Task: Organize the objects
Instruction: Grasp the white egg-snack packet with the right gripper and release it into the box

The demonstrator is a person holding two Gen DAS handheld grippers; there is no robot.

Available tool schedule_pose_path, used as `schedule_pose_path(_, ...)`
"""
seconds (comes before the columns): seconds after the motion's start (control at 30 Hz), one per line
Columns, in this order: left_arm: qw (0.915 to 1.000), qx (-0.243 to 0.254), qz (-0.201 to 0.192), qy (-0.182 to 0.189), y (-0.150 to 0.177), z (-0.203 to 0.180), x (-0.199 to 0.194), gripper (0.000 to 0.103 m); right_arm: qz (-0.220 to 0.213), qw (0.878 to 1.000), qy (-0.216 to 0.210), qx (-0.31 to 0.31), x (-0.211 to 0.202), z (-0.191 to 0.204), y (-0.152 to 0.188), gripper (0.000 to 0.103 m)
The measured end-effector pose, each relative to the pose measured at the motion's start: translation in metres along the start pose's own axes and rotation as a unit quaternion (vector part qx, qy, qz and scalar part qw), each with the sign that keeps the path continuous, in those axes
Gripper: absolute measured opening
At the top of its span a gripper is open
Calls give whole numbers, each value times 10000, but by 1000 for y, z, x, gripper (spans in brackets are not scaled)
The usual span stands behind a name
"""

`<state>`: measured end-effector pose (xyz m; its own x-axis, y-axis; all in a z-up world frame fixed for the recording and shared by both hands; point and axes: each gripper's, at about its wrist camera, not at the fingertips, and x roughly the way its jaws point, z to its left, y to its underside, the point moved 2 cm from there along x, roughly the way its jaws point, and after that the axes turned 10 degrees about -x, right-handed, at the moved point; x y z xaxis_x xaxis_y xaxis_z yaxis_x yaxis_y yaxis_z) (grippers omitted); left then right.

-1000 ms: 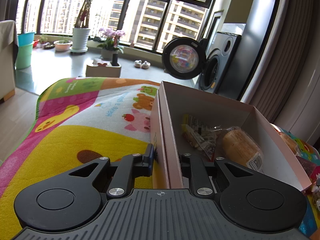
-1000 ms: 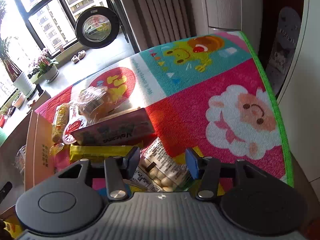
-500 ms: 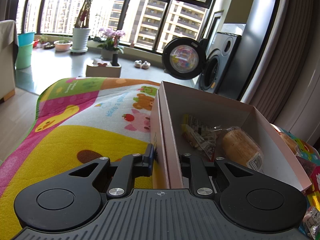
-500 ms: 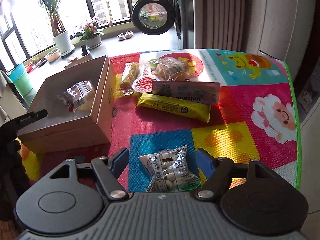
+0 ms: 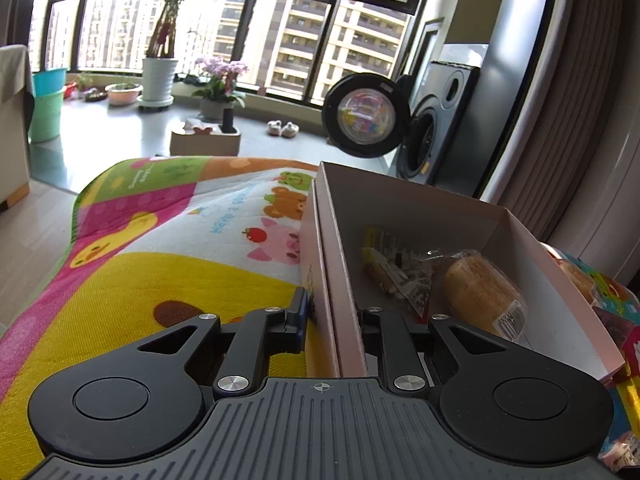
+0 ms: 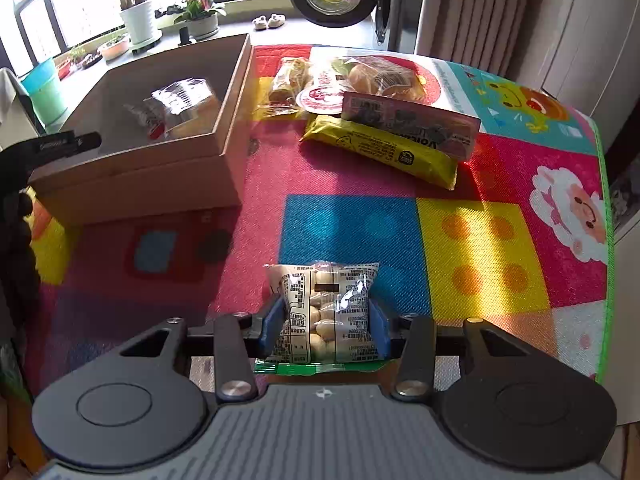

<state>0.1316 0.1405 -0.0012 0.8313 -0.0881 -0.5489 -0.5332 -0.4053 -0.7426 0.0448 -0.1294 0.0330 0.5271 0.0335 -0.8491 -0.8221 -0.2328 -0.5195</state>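
Left claw (image 5: 334,316) is clamped on the near wall of the cardboard box (image 5: 400,208) — one finger outside, one inside, both tight to the wall. I can see that claw from the right wrist too, at the box's near left corner (image 6: 60,145). Inside the box: a wrapped bread roll (image 5: 482,296) and a crinkled printed wrapper (image 5: 394,270) just beside it, both on the box floor. The box sits on a colourful play mat (image 5: 160,280) covering the bench.

Right of the box, on the mat, is a cluster of snacks: a small wrapped cake (image 6: 289,80), a round red-and-white pack (image 6: 320,98), a bagged bun (image 6: 380,76), a pink carton (image 6: 412,124) lying on a long yellow packet (image 6: 380,152).

Right claw (image 6: 325,326) is clamped on a clear bag of white candies (image 6: 326,312) — blue pads pressed on both sides, bag well apart from the box and held over the mat's blue square.
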Motion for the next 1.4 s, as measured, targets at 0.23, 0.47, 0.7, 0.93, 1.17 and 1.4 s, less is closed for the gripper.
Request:
schedule_pose_path(0.23, 10000, 16, 8, 11, 0, 0, 0, 19, -571, 9973, -451, -106, -70, 33, -15, 44)
schedule_pose_path(0.47, 10000, 17, 10, 11, 0, 0, 0, 19, -1473, 9866, -658, -251, -128, 54, -69, 44)
schedule_pose_path(0.7, 10000, -5, 29, 29, 0, 0, 1, 19, -1704, 9818, -692, -471, -126, 76, -115, 44)
schedule_pose_path(0.93, 10000, -11, 38, 37, 0, 0, 1, 19, -1714, 9816, -739, -414, -96, 89, -151, 44)
schedule_pose_path(1.17, 10000, -17, 44, 43, 0, -1, 2, 20, -1696, 9823, -767, -187, -71, 85, -164, 54)
schedule_pose_path(1.4, 10000, -7, 44, 40, 1, -2, 2, 20, -1587, 9860, -466, 211, -69, 41, -141, 63)
